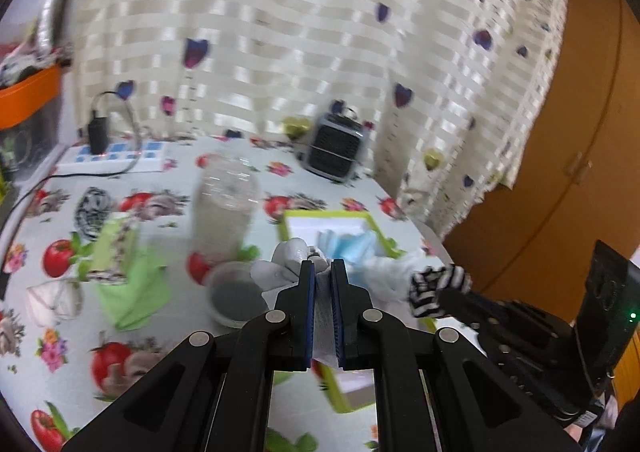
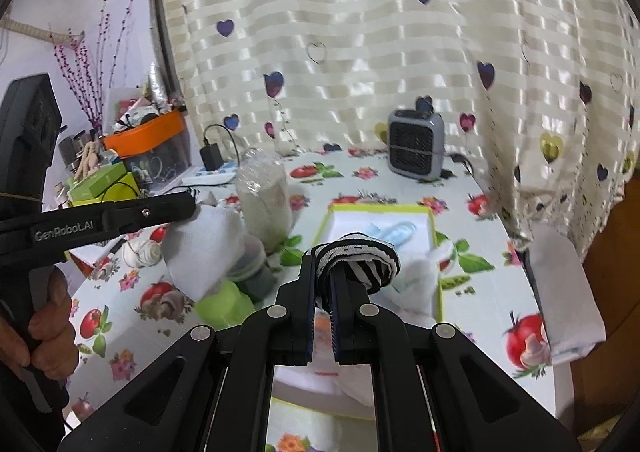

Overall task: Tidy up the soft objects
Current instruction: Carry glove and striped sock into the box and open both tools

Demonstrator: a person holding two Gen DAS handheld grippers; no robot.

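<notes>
Two grippers (image 1: 322, 272) (image 2: 322, 264), one green tray (image 2: 434, 228), one heater (image 2: 416, 150), one jar (image 2: 264, 200).

Bright, even light; motion blur, curved fisheye edges.

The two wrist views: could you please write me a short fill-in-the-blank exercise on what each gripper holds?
1. The left gripper is shut on a ____ cloth.
2. The right gripper is shut on a black-and-white ____ cloth.
3. The blue masks lie in a tray with a ____ rim.
4. The heater stands in front of the ____.

Missing words: white; striped; green; curtain
</notes>
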